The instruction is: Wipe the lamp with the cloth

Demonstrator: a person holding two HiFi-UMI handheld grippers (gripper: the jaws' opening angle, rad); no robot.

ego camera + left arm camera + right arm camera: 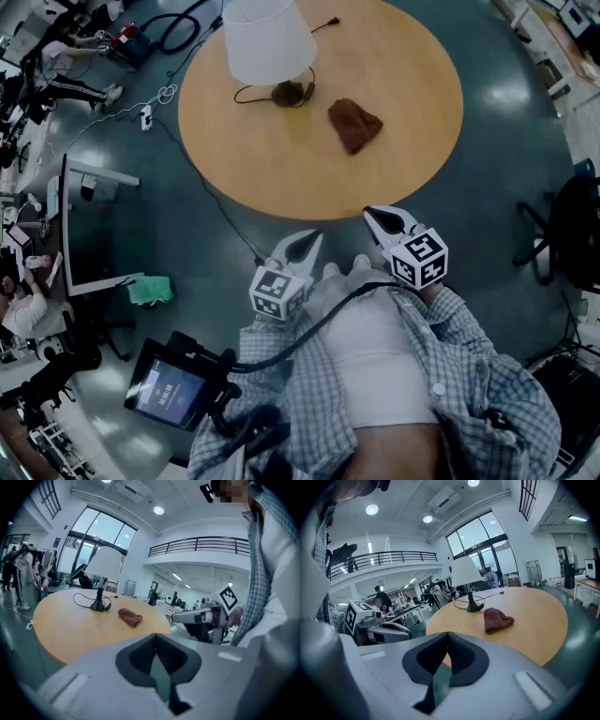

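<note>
Left gripper (312, 240): jaws together, nothing between them, as its own view confirms. Right gripper (373, 217): jaws likewise closed and empty. Both are held in front of the person's checked shirt (478, 375), short of the near edge of the round table (281, 169), over the floor rather than over the tabletop. The two stand near each other, not touching. The right one is a little nearer the table rim.

Lamp (267, 39): upright, white shade, dark base, standing toward the far left part of the table and set in from the rim. Its cord (246, 95) loops beside the base on the tabletop.

Cloth (354, 125): brown, crumpled in a heap, lying flat on the table to the right of the lamp base and apart from it. Neither gripper touches it.

Clearances: the tabletop between the near rim and the cloth is bare wood, and so is the right-hand half of the table. The approach from the grippers to the cloth is unobstructed.

Floor surroundings: a dark cable (211, 192) runs across the floor past the table's left edge toward the person. A desk with a monitor (84, 225) stands well left of the table. A black chair (567, 234) stands well off to the right.
</note>
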